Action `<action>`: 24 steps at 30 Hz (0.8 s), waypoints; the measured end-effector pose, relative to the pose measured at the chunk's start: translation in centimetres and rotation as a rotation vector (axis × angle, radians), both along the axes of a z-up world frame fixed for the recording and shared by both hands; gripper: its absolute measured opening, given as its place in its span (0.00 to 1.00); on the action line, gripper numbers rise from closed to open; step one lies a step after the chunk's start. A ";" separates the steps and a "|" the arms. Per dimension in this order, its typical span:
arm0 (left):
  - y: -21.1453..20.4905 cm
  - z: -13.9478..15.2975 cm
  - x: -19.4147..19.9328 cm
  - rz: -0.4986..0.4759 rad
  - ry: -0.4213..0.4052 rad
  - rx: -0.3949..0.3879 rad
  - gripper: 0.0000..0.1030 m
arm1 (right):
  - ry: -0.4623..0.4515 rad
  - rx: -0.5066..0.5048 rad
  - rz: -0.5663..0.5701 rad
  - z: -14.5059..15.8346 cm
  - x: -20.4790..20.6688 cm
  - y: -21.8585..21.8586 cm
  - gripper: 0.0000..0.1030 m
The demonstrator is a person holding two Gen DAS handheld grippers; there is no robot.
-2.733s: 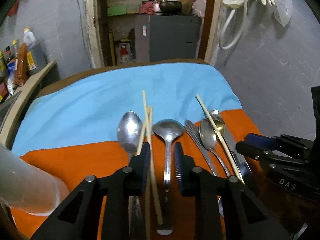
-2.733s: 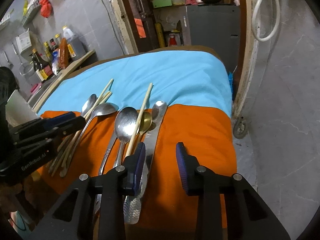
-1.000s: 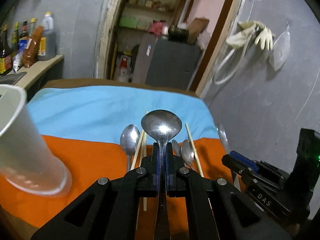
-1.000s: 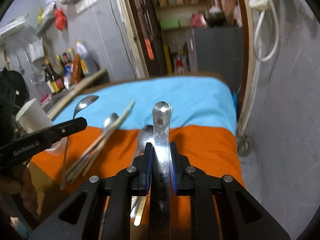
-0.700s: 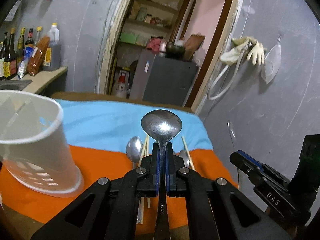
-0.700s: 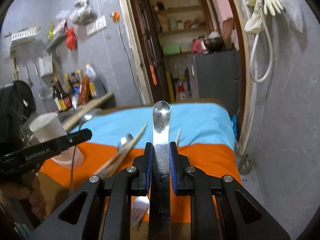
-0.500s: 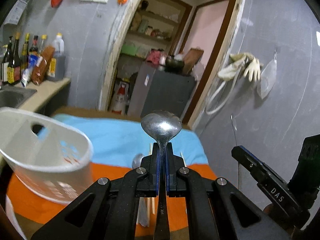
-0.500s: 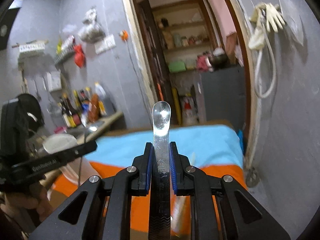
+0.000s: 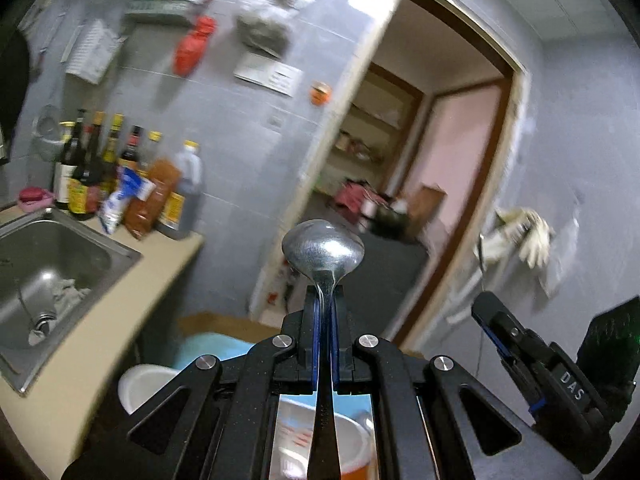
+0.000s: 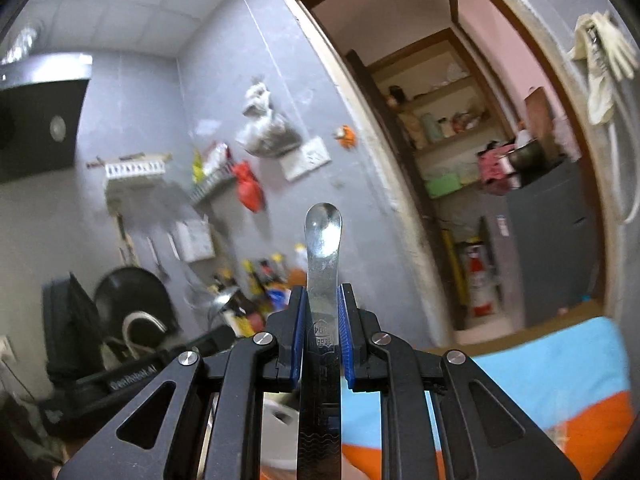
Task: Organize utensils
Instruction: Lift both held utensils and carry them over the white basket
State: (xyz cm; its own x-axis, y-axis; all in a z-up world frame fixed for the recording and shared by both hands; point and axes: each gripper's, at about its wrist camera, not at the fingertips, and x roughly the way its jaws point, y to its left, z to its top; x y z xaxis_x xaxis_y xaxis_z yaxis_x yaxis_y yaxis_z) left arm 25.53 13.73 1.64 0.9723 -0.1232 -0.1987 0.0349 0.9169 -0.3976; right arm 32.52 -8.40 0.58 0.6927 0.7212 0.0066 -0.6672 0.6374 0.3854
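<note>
My left gripper (image 9: pixel 324 312) is shut on the handle of a steel ladle-like spoon (image 9: pixel 323 248), bowl pointing up and forward. A white plastic utensil holder (image 9: pixel 144 384) sits low, below and behind the fingers. My right gripper (image 10: pixel 323 312) is shut on a flat steel spoon (image 10: pixel 323 232) with a stamped handle, also raised and tilted up. The right gripper shows at the right of the left wrist view (image 9: pixel 532 364); the left gripper shows low left in the right wrist view (image 10: pixel 132 372). The other utensils on the table are out of view.
A steel sink (image 9: pixel 44 276) and a counter with sauce bottles (image 9: pixel 120 176) are at the left. The blue and orange cloth (image 10: pixel 560 376) covers the table below. A doorway with shelves (image 10: pixel 460 120) and a grey cabinet (image 10: pixel 552 240) lie ahead.
Both grippers closed on their utensils, lifted them off the cloth and tilted upward. The white holder has dropped to the bottom of the left wrist view.
</note>
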 end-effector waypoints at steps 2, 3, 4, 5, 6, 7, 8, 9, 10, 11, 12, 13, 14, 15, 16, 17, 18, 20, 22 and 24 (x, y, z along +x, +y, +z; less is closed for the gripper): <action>2.3 -0.4 0.2 0.037 -0.021 -0.019 0.03 | -0.003 0.022 0.027 -0.3 0.6 1.8 0.13; 3.4 -0.8 0.3 0.057 -0.037 -0.034 0.03 | -0.003 0.028 0.040 -0.6 1.0 2.6 0.13; 4.3 -1.2 0.3 0.074 -0.047 -0.044 0.03 | -0.002 0.034 0.049 -0.8 1.3 3.1 0.13; 5.2 -1.3 0.5 0.086 -0.054 -0.054 0.03 | -0.004 0.037 0.056 -1.1 1.5 3.6 0.13; 5.9 -1.8 0.6 0.100 -0.067 -0.069 0.03 | -0.007 0.039 0.060 -1.5 1.7 3.9 0.13; 6.6 -2.2 0.7 0.117 -0.082 -0.083 0.03 | -0.008 0.039 0.062 -1.7 1.7 4.0 0.13; 7.1 -2.7 0.9 0.133 -0.092 -0.090 0.03 | -0.009 0.039 0.066 -2.2 2.0 4.3 0.13; 7.5 -3.0 0.9 0.143 -0.100 -0.091 0.03 | -0.011 0.037 0.068 -2.7 2.2 4.5 0.13; 7.7 -3.3 1.0 0.150 -0.106 -0.088 0.03 | -0.012 0.031 0.068 -3.2 2.4 4.7 0.13; 7.9 -3.6 1.0 0.156 -0.109 -0.082 0.03 | -0.013 0.025 0.069 -3.6 2.5 4.9 0.13; 7.8 -3.9 1.0 0.161 -0.111 -0.070 0.03 | -0.015 0.015 0.070 -4.1 2.6 5.1 0.13; 7.7 -4.3 0.9 0.167 -0.112 -0.052 0.03 | -0.017 0.009 0.070 -4.5 2.5 5.0 0.13; 7.4 -4.7 0.8 0.172 -0.116 -0.035 0.03 | -0.022 -0.005 0.072 -5.0 2.5 5.2 0.13; 7.2 -5.2 0.6 0.176 -0.120 -0.018 0.03 | -0.026 -0.017 0.072 -5.3 2.5 5.5 0.13; 6.9 -5.5 0.6 0.181 -0.122 -0.003 0.03 | -0.032 -0.037 0.073 -5.8 2.4 5.7 0.13; 6.7 -5.8 0.6 0.183 -0.126 0.007 0.03 | -0.036 -0.050 0.074 -6.2 2.3 6.0 0.13; 6.5 -6.1 0.7 0.184 -0.127 0.013 0.03 | -0.040 -0.062 0.075 -6.6 2.2 6.2 0.13; 6.0 -6.7 0.7 0.187 -0.131 0.037 0.03 | -0.054 -0.094 0.075 -7.3 1.9 6.7 0.13; 5.8 -7.1 1.1 0.178 -0.125 0.055 0.03 | -0.076 -0.118 0.075 -7.7 1.5 7.0 0.13; 5.7 -7.5 1.1 0.175 -0.115 0.068 0.03 | -0.093 -0.132 0.074 -7.8 1.3 7.2 0.13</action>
